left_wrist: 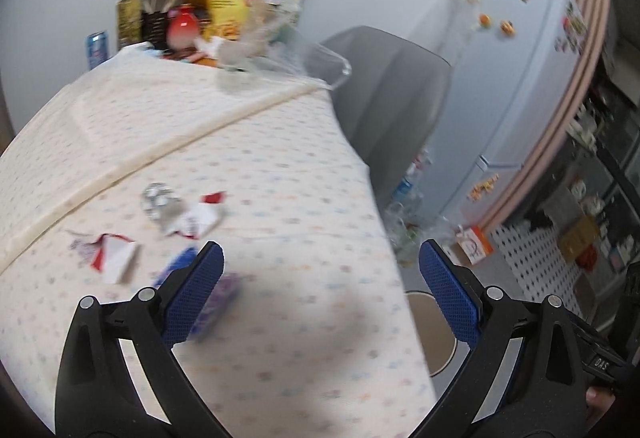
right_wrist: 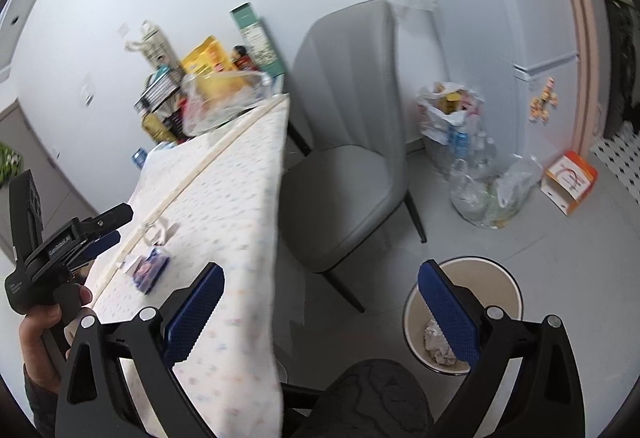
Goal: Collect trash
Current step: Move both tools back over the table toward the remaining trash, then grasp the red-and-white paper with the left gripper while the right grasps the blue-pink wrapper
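Several pieces of trash lie on the dotted tablecloth (left_wrist: 280, 198): a red-and-white wrapper (left_wrist: 114, 258), a crumpled foil and white wrapper (left_wrist: 180, 210), and a blue-purple packet (left_wrist: 216, 294), which also shows in the right wrist view (right_wrist: 150, 270). My left gripper (left_wrist: 320, 278) is open and empty, just above the table beside the blue packet; it also shows in the right wrist view (right_wrist: 116, 226). My right gripper (right_wrist: 320, 298) is open and empty, over the table's edge and the floor. A round bin (right_wrist: 460, 318) with crumpled paper inside stands on the floor under its right finger.
A grey chair (right_wrist: 344, 158) stands at the table's right side. Boxes, a bag and a clear plastic container (left_wrist: 280, 50) crowd the table's far end. Bags of bottles (right_wrist: 472, 158) and an orange box (right_wrist: 568, 182) sit on the floor by the fridge (left_wrist: 520, 78).
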A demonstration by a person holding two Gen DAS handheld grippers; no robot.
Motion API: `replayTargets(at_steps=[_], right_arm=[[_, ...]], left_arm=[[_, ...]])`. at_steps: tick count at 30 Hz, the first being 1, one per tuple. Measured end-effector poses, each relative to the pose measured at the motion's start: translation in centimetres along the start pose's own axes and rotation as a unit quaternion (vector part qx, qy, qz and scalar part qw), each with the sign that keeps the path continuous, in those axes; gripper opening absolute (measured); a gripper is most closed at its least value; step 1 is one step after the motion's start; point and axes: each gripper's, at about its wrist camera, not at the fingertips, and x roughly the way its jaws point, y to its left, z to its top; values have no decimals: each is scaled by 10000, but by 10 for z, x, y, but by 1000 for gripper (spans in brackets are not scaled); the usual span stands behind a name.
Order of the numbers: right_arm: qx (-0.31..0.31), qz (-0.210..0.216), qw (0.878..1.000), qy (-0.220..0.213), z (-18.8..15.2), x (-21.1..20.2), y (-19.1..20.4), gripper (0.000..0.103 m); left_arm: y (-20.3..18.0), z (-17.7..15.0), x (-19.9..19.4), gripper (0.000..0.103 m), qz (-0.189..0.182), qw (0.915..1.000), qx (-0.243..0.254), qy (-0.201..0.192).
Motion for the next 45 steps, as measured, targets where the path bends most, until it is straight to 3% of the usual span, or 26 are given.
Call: replayTargets(at_steps=[12,20,25,29,39,45], right_arm=[[-570,311,9975,287,-5,32,86,95],[-931,433,9937,458,-12,50,135,95],[-1024,448,9924,507,-15,63,161,95],[-1083,499,9911,588,-18,75,177,95],[-1175,620,9884,739,-24,92,197,95],[-1167,579,9883,788,-23,96,195,95]], left_arm=[[88,-10,-27,97,246,9979,-587,-137],[157,-16,-38,97,391,9910,-1259,-215],[188,-20,-29,97,403,9887,-1440,-62],[196,-25,-11,97,418,9891,-1392,251],[211,-19,16,96,541,9869,-1476,351],[210,-15,29,78,600,9858,-1530,355]])
